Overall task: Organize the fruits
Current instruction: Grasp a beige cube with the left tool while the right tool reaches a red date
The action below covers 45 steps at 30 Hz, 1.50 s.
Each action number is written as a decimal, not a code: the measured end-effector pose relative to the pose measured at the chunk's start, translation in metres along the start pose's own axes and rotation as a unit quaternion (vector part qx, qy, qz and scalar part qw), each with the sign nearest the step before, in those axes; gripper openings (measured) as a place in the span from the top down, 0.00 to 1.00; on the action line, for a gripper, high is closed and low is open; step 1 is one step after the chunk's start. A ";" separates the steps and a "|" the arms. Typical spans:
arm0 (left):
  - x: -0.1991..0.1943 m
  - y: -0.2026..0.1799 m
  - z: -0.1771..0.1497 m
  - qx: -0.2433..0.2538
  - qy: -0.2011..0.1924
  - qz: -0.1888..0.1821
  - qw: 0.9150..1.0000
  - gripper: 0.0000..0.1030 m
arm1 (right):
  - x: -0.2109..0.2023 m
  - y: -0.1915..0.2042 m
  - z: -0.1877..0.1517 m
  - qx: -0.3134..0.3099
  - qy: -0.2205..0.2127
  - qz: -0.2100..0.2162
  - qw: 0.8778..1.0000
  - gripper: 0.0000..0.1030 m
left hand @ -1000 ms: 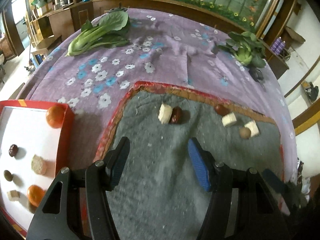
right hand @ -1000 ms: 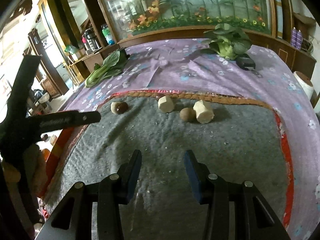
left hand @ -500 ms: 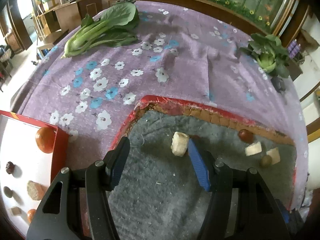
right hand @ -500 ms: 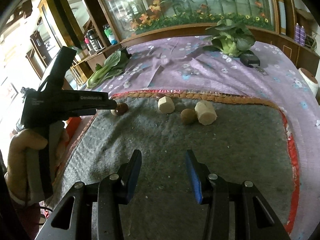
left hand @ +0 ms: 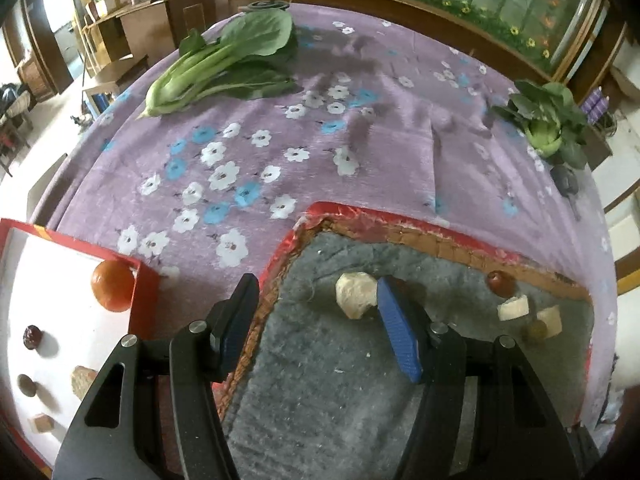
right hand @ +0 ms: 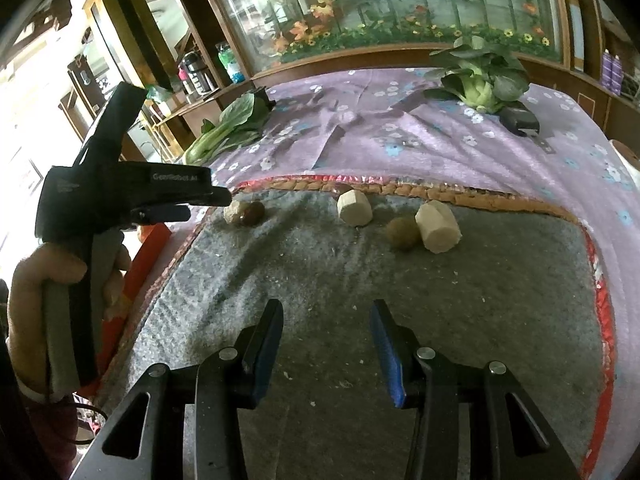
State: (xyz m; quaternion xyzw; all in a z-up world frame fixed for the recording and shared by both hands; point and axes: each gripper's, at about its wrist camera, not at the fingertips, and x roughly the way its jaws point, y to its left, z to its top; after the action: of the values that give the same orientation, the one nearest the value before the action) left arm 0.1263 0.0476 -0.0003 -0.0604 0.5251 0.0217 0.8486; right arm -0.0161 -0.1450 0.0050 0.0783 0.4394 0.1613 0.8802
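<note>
While the left gripper points steeply down at the grey mat, its jaws stand apart with nothing pressed between them. A pale fruit chunk lies on the mat just ahead of the tips, touching or nearly touching the inner face of the right finger; which, I cannot tell. Farther right of the tool sit a red date, two pale pieces and a brownish round fruit. Left of the tool, a red-rimmed tray holds an orange and a few small pieces.

From the right wrist, the right gripper hangs released over bare mat, nothing between its jaws. Ahead of it lie two pale chunks and a brown round fruit; ahead and left, a person's hand grips the left tool beside a chunk and a dark date.
</note>
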 end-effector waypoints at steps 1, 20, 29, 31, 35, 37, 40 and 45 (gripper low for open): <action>0.001 -0.002 0.001 0.000 0.000 0.001 1.000 0.40 | 0.000 -0.001 0.000 0.001 0.000 0.001 1.000 0.58; 0.011 -0.014 -0.002 0.013 0.006 -0.033 0.999 0.75 | 0.006 -0.003 0.001 0.005 0.008 0.012 1.000 0.58; 0.012 -0.005 -0.005 -0.007 0.004 -0.040 0.999 0.77 | 0.007 0.006 0.007 -0.005 0.005 0.012 1.000 0.58; 0.014 -0.007 -0.005 0.002 0.007 -0.036 0.999 0.77 | 0.007 0.006 0.009 -0.003 0.004 0.012 1.000 0.58; 0.006 0.002 -0.004 -0.012 0.009 -0.061 0.998 0.77 | 0.009 0.009 0.018 -0.002 0.001 0.022 1.000 0.58; -0.003 0.008 -0.003 -0.015 0.000 -0.061 0.998 0.77 | 0.015 0.017 0.026 -0.010 0.003 0.026 1.000 0.58; -0.017 0.017 -0.004 -0.017 -0.008 -0.065 0.998 0.77 | 0.028 0.031 0.038 -0.025 0.004 0.041 0.999 0.58; -0.038 0.032 -0.012 -0.015 -0.025 -0.064 0.998 0.77 | 0.060 0.059 0.062 -0.053 0.009 0.049 0.997 0.58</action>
State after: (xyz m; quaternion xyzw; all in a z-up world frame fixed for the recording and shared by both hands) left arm 0.0952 0.0792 0.0258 -0.1056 0.4983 -0.0230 0.8602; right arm 0.0542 -0.0688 0.0136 0.0513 0.4336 0.2280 0.8703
